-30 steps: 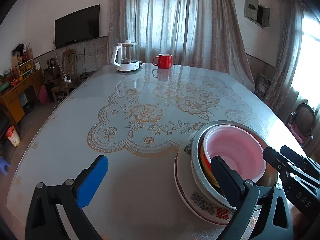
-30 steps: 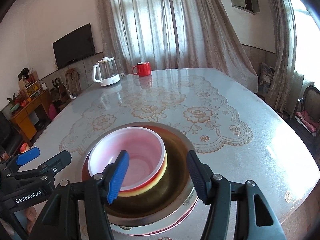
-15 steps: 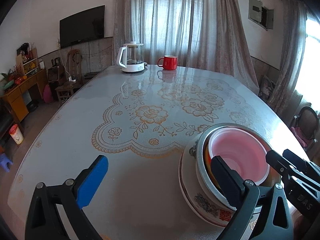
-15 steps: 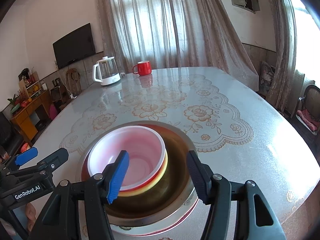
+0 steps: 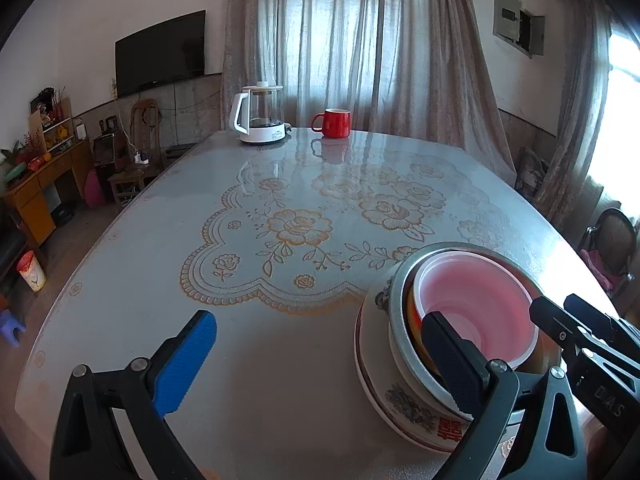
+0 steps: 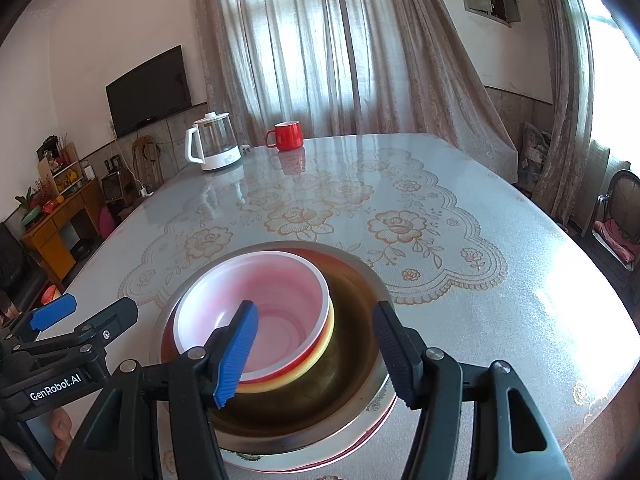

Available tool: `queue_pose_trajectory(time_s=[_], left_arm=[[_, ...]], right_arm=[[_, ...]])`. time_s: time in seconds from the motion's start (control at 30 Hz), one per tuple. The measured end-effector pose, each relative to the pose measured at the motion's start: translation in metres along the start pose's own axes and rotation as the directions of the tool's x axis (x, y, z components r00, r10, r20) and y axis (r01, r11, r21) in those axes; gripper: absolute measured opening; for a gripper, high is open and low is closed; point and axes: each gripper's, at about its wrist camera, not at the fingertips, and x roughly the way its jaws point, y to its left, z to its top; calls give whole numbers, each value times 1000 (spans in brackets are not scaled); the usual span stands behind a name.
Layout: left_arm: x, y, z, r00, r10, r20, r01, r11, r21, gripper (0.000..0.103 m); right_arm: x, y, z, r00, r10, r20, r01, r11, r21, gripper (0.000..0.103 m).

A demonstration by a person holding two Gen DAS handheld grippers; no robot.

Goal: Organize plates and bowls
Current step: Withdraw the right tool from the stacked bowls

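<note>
Sitting nested on the desk (image 6: pixel 500 312) just beneath the right gripper (image 6: pixel 316 348), whose jaws are standing apart and empty like the left gripper's (image 5: pixel 320 360), the light, slippery-looking pink bowl (image 6: pixel 280 300) is probably best pinched at its rim.

Both views are taken from the wrists, angled down over the table (image 5: pixel 280 360) toward the curtains (image 6: pixel 340 60). The bowl stack (image 6: pixel 280 320) is seen close by the right view, off right by the left. Kettle (image 5: pixel 260 114) and mug (image 6: pixel 286 135) are shared.
</note>
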Motion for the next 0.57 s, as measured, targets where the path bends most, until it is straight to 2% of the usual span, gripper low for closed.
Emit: queue_pose_trajectory(time_s=[0.23, 0.4, 0.57], left_arm=[[1, 1, -1, 1000, -2, 0, 2, 1000, 6, 103], [0, 0, 1, 999, 30, 33, -30, 999, 14, 102], [1, 0, 1, 999, 21, 32, -22, 1000, 15, 103]], right_arm=[[0, 0, -1, 1000, -1, 1, 1, 1000, 0, 60], [0, -2, -1, 1000, 1, 4, -1, 1000, -2, 60], [0, -3, -1, 1000, 2, 4, -2, 1000, 0, 60]])
